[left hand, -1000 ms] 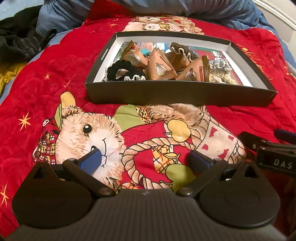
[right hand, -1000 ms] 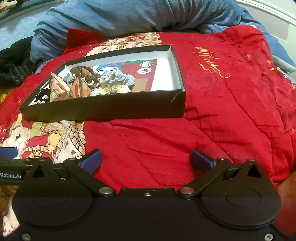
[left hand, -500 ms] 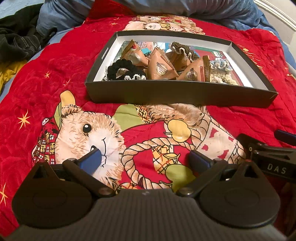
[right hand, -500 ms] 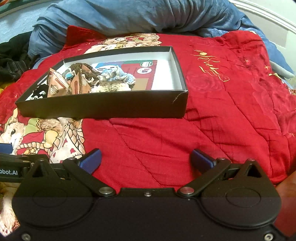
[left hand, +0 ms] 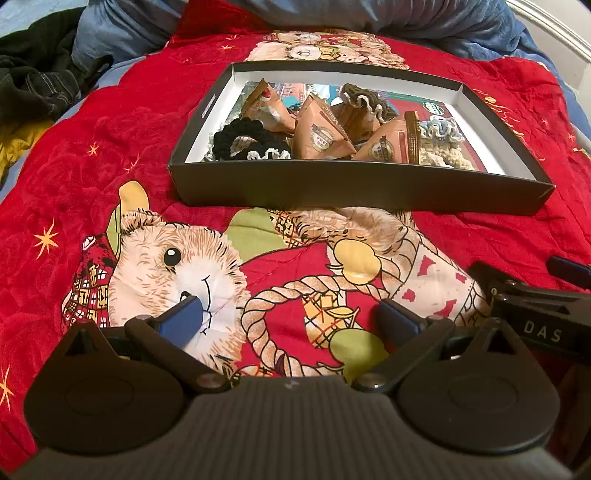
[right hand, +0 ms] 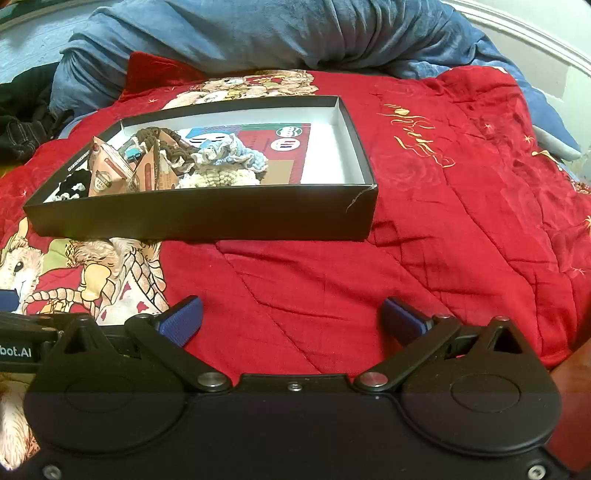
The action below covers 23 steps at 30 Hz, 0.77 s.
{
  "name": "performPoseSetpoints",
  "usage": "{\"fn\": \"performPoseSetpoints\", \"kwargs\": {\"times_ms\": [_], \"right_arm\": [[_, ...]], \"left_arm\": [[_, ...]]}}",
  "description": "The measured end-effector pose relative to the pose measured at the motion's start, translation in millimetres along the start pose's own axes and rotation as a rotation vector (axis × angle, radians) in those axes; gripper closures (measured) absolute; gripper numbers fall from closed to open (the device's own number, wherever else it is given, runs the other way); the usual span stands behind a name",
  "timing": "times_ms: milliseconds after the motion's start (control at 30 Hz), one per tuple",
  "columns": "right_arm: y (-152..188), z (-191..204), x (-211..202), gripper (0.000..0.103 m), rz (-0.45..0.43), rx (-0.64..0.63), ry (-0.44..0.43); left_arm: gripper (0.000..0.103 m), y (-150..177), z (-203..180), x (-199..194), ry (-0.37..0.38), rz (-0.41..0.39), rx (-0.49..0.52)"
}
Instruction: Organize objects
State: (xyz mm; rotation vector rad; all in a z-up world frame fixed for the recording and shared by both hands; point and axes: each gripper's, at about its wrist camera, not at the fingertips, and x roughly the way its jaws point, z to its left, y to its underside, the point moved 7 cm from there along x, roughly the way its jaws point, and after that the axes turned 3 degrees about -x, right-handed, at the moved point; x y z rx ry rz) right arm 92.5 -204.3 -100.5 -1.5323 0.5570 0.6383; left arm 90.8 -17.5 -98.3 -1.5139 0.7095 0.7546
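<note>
A shallow black box (left hand: 354, 188) (right hand: 207, 218) sits on a red quilt. In it lie several brown triangular packets (left hand: 319, 134) (right hand: 105, 173), a black crochet scrunchie (left hand: 240, 142), a brown one (left hand: 360, 98), a blue one (left hand: 441, 131) (right hand: 236, 155) and a cream one (left hand: 443, 157) (right hand: 218, 179). My left gripper (left hand: 291, 317) is open and empty, low over the quilt in front of the box. My right gripper (right hand: 293, 319) is open and empty, in front of the box's right end; its body shows in the left wrist view (left hand: 535, 314).
The red quilt (right hand: 461, 221) with a bear print (left hand: 173, 269) covers the bed. A blue blanket (right hand: 258, 33) is bunched behind the box. Dark clothes (left hand: 33, 77) lie at far left. A white bed frame (right hand: 517, 33) runs along the right.
Both grippers have drifted slightly; the box sits a little higher and further left in the right wrist view. Both stay open and empty.
</note>
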Motion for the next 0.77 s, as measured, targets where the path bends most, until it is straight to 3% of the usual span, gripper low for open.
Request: {"fn": "performPoseSetpoints", "kwargs": {"times_ms": [767], "right_arm": [[-0.7, 0.6, 1.8, 0.0, 0.004, -0.001, -0.004]], "left_arm": [[0.0, -0.6, 0.0, 1.3, -0.006, -0.014, -0.006]]}}
